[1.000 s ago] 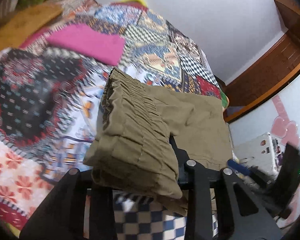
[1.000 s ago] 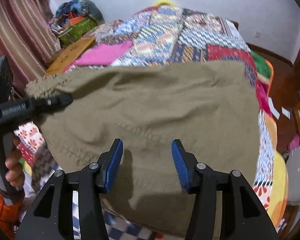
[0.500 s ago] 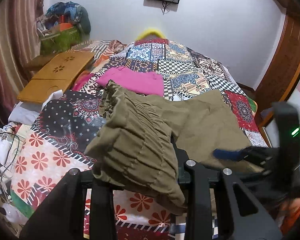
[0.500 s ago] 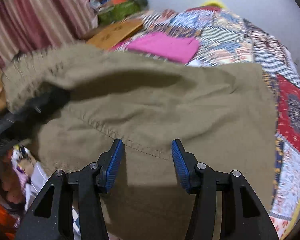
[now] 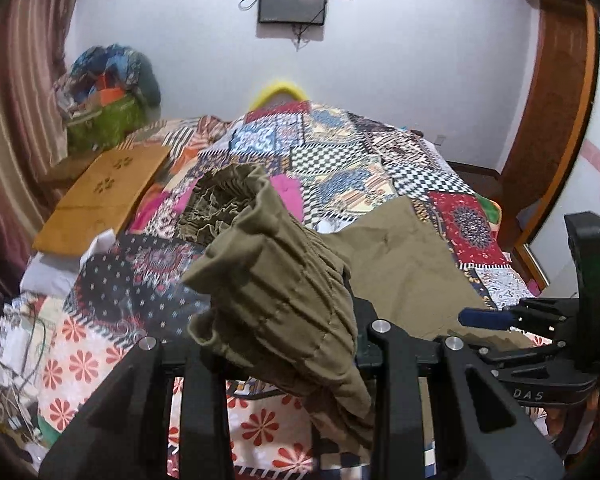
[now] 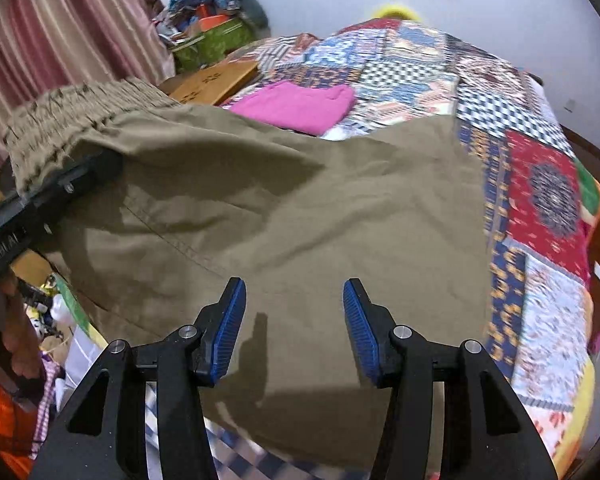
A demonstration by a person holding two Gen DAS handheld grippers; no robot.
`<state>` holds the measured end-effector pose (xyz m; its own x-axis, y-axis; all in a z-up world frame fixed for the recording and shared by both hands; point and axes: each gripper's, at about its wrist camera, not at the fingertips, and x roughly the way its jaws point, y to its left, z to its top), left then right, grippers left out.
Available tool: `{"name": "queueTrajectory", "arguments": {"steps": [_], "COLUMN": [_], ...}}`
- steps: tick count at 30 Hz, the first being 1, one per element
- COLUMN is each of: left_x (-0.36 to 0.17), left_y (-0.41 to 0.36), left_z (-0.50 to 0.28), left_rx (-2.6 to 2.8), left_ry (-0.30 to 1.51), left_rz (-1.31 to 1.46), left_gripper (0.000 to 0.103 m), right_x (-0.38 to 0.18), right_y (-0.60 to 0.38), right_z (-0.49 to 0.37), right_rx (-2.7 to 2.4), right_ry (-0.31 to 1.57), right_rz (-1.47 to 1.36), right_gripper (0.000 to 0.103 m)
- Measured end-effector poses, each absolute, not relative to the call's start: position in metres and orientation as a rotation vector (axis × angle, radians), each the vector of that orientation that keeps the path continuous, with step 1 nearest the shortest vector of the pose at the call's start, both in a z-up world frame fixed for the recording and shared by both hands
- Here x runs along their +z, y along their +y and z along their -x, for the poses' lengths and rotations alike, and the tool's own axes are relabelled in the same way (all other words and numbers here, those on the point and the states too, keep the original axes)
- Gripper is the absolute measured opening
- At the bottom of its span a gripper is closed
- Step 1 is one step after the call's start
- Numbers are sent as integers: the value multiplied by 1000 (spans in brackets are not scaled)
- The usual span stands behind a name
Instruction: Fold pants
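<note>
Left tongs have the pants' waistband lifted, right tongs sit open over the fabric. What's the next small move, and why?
Probably carry the waistband forward and lay it over the far part of the pants. The left tongs grip the gathered band up off the quilt, while the rest lies flat. The right tongs, open and empty above the cloth, could press down at the fold line.

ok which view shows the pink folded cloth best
The right wrist view: the pink folded cloth lies nearly whole on the patchwork quilt, just beyond the olive pants. In the left wrist view the raised waistband hides most of it; only slivers show.
</note>
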<state>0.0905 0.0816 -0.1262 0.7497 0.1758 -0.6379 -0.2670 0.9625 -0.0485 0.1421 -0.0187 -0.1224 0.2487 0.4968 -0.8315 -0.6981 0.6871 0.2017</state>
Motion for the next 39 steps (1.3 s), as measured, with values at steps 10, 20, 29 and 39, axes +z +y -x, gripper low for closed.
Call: {"name": "queueTrajectory", "arguments": {"steps": [10, 20, 29, 39], "left_x": [-106, -107, -112, -136], "left_y": [34, -6, -30, -59], "left_z": [-116, -136, -159, -187], "left_rx": [108, 33, -39, -111], "left_ry": [665, 690, 731, 819], "left_rz": [120, 38, 36, -22], "left_gripper": [30, 30, 30, 30], "right_x": [-151, -128, -150, -122], "right_y": [-26, -88, -103, -170], "right_z": [-144, -151, -143, -143], "right_rx": [837, 718, 695, 559], "right_ry": [1090, 1018, 1064, 991], "right_rz": [213, 169, 146, 37], "right_gripper": [50, 50, 50, 50]}}
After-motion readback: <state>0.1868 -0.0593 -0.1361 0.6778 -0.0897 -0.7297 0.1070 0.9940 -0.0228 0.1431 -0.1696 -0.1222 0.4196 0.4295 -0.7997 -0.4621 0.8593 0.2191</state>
